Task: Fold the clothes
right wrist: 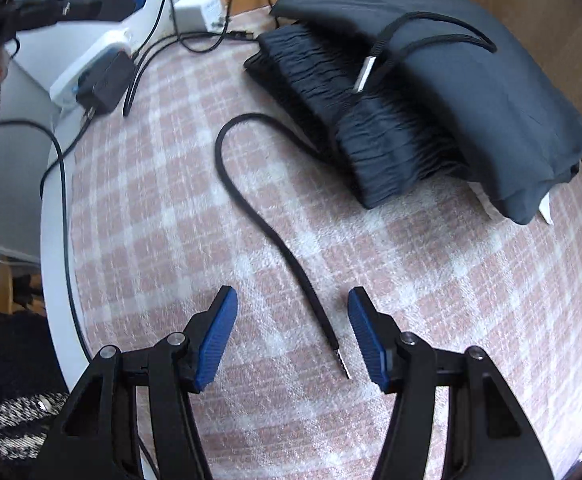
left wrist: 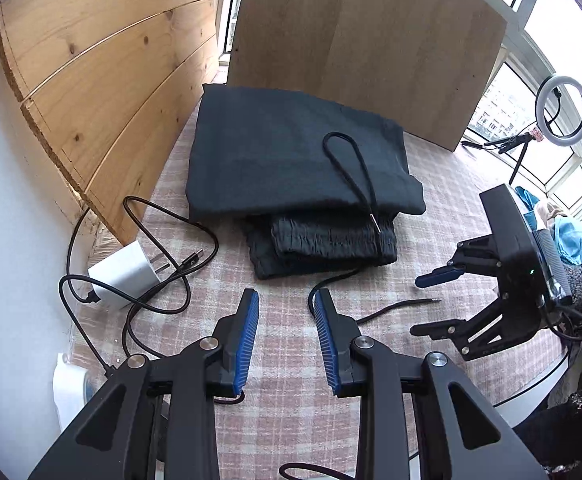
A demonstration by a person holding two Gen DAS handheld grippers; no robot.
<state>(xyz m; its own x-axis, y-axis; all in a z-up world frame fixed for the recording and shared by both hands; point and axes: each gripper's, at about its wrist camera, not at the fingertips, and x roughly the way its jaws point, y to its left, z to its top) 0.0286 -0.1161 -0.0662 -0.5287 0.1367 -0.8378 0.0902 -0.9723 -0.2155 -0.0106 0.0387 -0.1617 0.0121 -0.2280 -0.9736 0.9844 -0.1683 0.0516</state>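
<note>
We find the left gripper [left wrist: 286,303] and right gripper [right wrist: 293,300] with jaws apart, empty. Beyond them the dark trousers [left wrist: 291,160] lie folded on the checked desk [right wrist: 411,300], drawstring [right wrist: 267,224] trailing loose.

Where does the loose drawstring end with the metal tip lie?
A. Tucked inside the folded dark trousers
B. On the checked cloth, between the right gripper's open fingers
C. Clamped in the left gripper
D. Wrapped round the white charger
B: the drawstring tip lies on the checked cloth between the open right gripper.
</note>
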